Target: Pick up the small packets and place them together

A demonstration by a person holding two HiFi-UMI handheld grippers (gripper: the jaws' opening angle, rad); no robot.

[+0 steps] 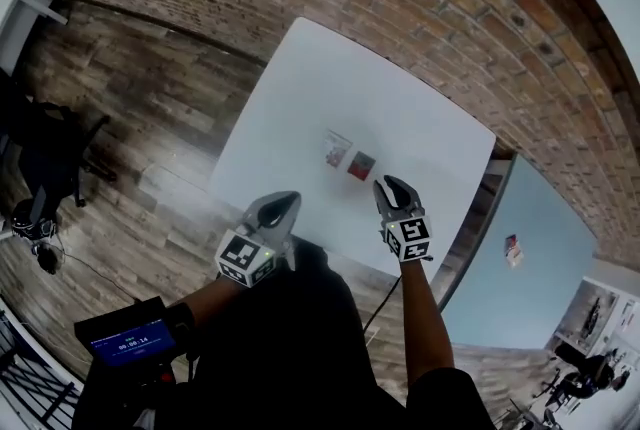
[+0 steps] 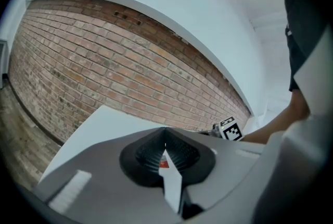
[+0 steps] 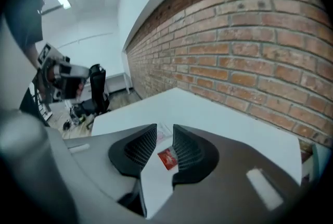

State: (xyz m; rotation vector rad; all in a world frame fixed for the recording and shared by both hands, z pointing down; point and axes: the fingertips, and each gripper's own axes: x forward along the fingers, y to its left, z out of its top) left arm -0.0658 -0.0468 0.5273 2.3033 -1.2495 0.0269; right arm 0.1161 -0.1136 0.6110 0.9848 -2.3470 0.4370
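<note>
Two small packets lie side by side, a narrow gap apart, near the middle of the white table (image 1: 300,88): a pale one (image 1: 338,149) and a red one (image 1: 361,165). My right gripper (image 1: 393,186) hovers just in front of the red packet, its jaws open and empty. In the right gripper view the red packet (image 3: 167,158) shows through the gap on the table below my right gripper (image 3: 164,145), with the pale packet (image 3: 163,132) beyond it. My left gripper (image 1: 285,204) hangs at the table's near edge, shut on nothing. In its own view, my left gripper (image 2: 165,147) shows its jaws closed together.
A brick wall (image 1: 420,8) runs behind the table, with wooden floor (image 1: 130,118) to the left. A black chair (image 1: 50,168) stands at far left. A pale blue table (image 1: 540,218) at right carries a small item (image 1: 513,249). A device with a blue screen (image 1: 130,340) sits by my left arm.
</note>
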